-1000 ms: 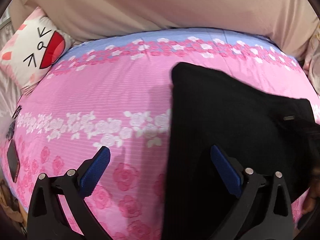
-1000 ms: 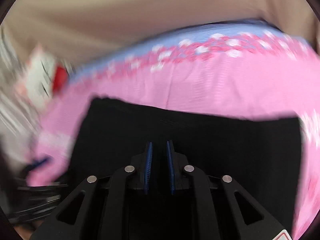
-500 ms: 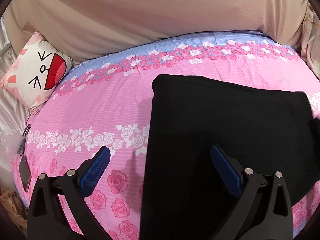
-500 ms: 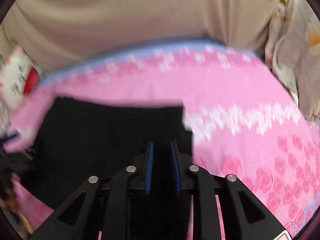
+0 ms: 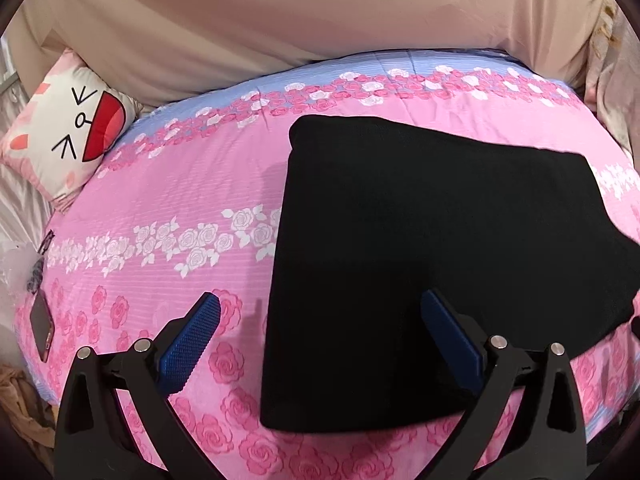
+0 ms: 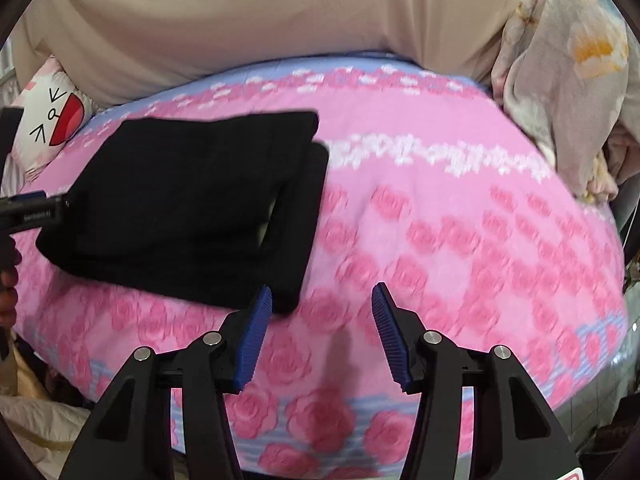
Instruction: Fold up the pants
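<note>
Right gripper (image 6: 318,312), jaws opening with nothing between them, above the pink rose-print bedspread (image 6: 460,240). Left gripper (image 5: 320,320), jaws wide and empty, straddles the left edge of the folded black pants (image 5: 420,240) lying on the bedspread. Cartoon-face pillow (image 5: 68,136) far left.

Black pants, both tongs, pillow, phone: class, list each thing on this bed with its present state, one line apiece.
Black pants: folded into a layered stack, lying flat on the bedspread, held by neither tongs.
Left tongs: open, jaws wide, nothing gripped.
Right tongs: opening, nothing between the jaws, beside the pants' corner.
Cartoon-face pillow: propped at the bed's far left corner.
Phone: lying at the bed's left edge, screen dark.
Bedspread: spread smooth.
</note>
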The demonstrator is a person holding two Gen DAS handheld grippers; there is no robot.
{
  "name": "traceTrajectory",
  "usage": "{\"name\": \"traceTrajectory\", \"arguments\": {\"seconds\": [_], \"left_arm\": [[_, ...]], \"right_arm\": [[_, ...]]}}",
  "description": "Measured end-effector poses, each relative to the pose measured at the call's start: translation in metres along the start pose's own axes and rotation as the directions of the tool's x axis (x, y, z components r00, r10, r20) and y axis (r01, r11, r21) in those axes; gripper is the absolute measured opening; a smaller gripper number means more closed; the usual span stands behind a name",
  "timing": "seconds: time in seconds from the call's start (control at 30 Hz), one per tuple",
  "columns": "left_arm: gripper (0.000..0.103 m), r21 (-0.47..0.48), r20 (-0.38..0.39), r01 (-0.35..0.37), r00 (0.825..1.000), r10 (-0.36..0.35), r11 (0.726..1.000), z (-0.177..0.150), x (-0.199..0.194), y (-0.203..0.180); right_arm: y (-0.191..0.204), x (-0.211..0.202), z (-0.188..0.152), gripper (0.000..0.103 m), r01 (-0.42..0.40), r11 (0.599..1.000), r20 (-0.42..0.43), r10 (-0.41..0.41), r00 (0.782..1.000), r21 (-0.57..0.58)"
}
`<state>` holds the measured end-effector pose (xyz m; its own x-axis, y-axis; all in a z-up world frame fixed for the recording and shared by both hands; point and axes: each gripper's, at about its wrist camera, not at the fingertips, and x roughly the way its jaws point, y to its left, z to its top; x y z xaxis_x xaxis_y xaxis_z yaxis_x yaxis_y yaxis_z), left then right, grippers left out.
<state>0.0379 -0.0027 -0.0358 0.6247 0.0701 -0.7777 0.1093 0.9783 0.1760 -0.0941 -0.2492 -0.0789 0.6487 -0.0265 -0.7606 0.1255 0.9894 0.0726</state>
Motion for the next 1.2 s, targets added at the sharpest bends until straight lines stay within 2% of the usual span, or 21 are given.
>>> {"name": "traceTrajectory", "arguments": {"seconds": [0.07,0.17,0.2,0.27,0.3,0.37,0.4,0.5,0.6,0.67,0.77,0.83,0.87,0.9,0.97,1.0,1.03,1.1,1.2], "left_arm": [[0.098,0.014,0.004,-0.002,1.000,0.001,1.000,-0.003,-0.004,-0.005],[0.098,0.027,0.001,0.005,1.000,-0.005,1.000,-0.007,-0.006,-0.011],[0.098,0.034,-0.002,0.004,1.000,-0.004,0.999,-0.009,-0.006,-0.012],[0.098,0.049,-0.005,-0.004,1.000,0.004,0.999,-0.012,-0.005,-0.014],[0.098,0.052,0.001,-0.006,1.000,0.006,0.999,-0.013,-0.006,-0.014],[0.098,0.054,0.004,0.011,1.000,-0.011,0.999,-0.016,-0.004,-0.014],[0.098,0.052,0.003,0.015,1.000,-0.015,0.999,-0.018,-0.002,-0.014],[0.098,0.039,-0.004,0.010,1.000,-0.010,0.999,-0.018,-0.002,-0.014],[0.098,0.035,-0.008,0.015,1.000,-0.014,0.999,-0.015,-0.005,-0.014],[0.098,0.032,-0.012,0.016,1.000,-0.016,0.999,-0.014,-0.005,-0.014],[0.098,0.015,-0.021,0.030,0.999,-0.030,0.999,-0.014,-0.002,-0.014],[0.098,0.007,-0.024,0.033,0.999,-0.033,0.999,-0.014,-0.002,-0.013],[0.098,0.006,-0.024,0.033,0.999,-0.033,0.999,-0.014,-0.002,-0.013],[0.098,0.007,-0.025,0.035,0.999,-0.035,0.999,-0.014,-0.002,-0.013],[0.098,0.007,-0.024,0.036,0.999,-0.036,0.999,-0.014,-0.002,-0.013],[0.098,0.007,-0.024,0.038,0.999,-0.037,0.999,-0.014,-0.002,-0.013],[0.098,0.008,-0.023,0.041,0.999,-0.041,0.999,-0.014,-0.003,-0.013],[0.098,0.010,-0.026,0.049,0.998,-0.049,0.999,-0.015,-0.003,-0.013],[0.098,0.009,-0.025,0.050,0.998,-0.050,0.999,-0.015,-0.002,-0.013]], "right_arm": [[0.006,0.007,-0.004,0.051,-0.025,1.000,-0.004,0.025,1.000,0.001],[0.017,0.021,0.001,0.049,0.020,0.999,0.013,-0.020,1.000,-0.031],[0.012,0.019,0.006,0.045,0.025,1.000,0.036,-0.025,0.999,-0.005],[-0.006,0.010,0.013,0.044,0.041,0.997,0.075,-0.047,0.996,0.067],[-0.015,0.010,0.015,0.045,0.024,0.995,0.073,-0.030,0.997,0.094],[-0.027,0.023,0.010,0.047,0.020,0.992,0.016,-0.022,1.000,0.128],[-0.028,0.028,0.007,0.050,0.017,0.990,0.011,-0.019,1.000,0.137],[-0.018,0.015,0.008,0.051,0.030,0.993,0.012,-0.031,0.999,0.113],[-0.013,-0.012,0.016,0.052,0.014,0.994,0.057,-0.020,0.998,0.106],[-0.010,-0.034,0.027,0.053,0.000,0.994,0.122,-0.014,0.992,0.109],[0.005,-0.048,0.041,0.053,-0.087,0.991,0.189,0.067,0.980,0.097],[0.018,-0.046,0.046,0.044,-0.122,0.990,0.194,0.106,0.975,0.072],[0.026,-0.040,0.048,0.030,-0.127,0.991,0.183,0.116,0.976,0.052],[0.036,-0.028,0.050,0.025,-0.114,0.993,0.158,0.109,0.981,0.024],[0.040,-0.003,0.047,0.025,-0.055,0.998,0.105,0.053,0.993,0.014],[0.036,0.015,0.043,0.021,-0.023,1.000,0.060,0.022,0.998,0.020],[0.030,0.025,0.038,0.021,-0.023,0.999,0.057,0.021,0.998,0.034],[0.026,0.023,0.038,0.021,-0.039,0.998,0.065,0.036,0.997,0.054],[0.030,0.017,0.039,0.021,-0.015,0.999,0.054,0.012,0.998,0.050]]}}
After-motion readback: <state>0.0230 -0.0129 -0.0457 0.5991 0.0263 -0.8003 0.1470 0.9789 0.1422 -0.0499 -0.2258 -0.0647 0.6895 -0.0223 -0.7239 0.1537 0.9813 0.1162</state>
